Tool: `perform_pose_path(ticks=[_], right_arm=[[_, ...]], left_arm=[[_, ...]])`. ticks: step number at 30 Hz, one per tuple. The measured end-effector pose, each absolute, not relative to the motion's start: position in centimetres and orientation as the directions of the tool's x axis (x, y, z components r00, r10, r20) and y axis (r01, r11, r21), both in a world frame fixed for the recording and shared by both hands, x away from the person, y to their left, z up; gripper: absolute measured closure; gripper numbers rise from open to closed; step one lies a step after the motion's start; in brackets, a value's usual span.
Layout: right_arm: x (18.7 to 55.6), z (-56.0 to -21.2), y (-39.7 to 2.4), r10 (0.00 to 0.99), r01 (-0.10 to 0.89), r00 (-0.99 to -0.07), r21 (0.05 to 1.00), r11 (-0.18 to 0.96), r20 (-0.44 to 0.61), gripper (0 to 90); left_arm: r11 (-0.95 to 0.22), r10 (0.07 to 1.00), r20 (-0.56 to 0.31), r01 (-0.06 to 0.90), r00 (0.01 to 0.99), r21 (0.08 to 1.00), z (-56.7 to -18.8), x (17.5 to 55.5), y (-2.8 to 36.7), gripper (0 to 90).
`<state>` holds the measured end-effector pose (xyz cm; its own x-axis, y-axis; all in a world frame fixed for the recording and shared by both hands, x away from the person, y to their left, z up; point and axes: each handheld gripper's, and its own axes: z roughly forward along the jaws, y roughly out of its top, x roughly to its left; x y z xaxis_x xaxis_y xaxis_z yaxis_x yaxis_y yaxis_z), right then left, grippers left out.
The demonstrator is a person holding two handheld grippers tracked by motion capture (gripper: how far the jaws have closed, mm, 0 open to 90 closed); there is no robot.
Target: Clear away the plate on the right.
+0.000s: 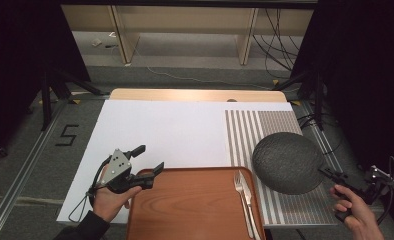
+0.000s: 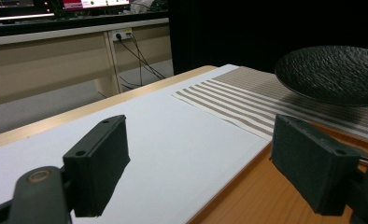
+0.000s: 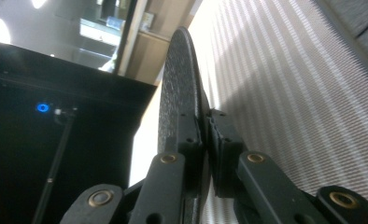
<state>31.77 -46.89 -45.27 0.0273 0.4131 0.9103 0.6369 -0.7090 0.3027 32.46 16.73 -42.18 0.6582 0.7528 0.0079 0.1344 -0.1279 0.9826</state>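
The right gripper [image 3: 205,140] has its fingers [image 3: 182,135] pinching the rim of the dark bumpy plate [image 1: 287,162], one finger on each side of the thin edge. In the right gripper view the plate [image 3: 177,93] stands on its edge, because the camera is turned. In the high view the plate is on the right, over the striped mat [image 1: 245,130], and it casts a shadow there. The right hand [image 1: 355,210] holds its gripper at the near right corner, just past the mat's edge.

The left gripper [image 1: 150,157] has its fingers [image 2: 98,154] spread wide, with nothing between them. It sits at the far left corner of the brown tray [image 1: 185,205]. One finger is over the white sheet [image 1: 160,130] and the other is over the tray's edge. The left hand [image 1: 112,197] holds it from the near side.

A fork [image 1: 242,192] and a knife [image 1: 250,200] lie side by side on the right part of the tray, close to the plate. The white sheet covers most of the surface [image 1: 195,95].
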Motion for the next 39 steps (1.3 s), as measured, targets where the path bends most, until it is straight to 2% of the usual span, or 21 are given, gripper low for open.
perform_pose_path(ticks=[19, 39], right_arm=[[32.6, -44.8, -42.8, 0.369, 0.682, -0.017, 0.281, -0.675, 0.929, 84.7], [33.8, -44.7, -35.7, 0.352, 0.809, -0.094, 0.278, -0.518, 0.931, 84.9]], left_arm=[[-0.128, 0.757, 0.01, 0.133, 0.654, 0.983, -42.2, 32.4, 16.8, 18.8], [-0.128, 0.756, 0.014, 0.127, 0.654, 0.984, -42.1, 32.4, 16.9, 18.8]])
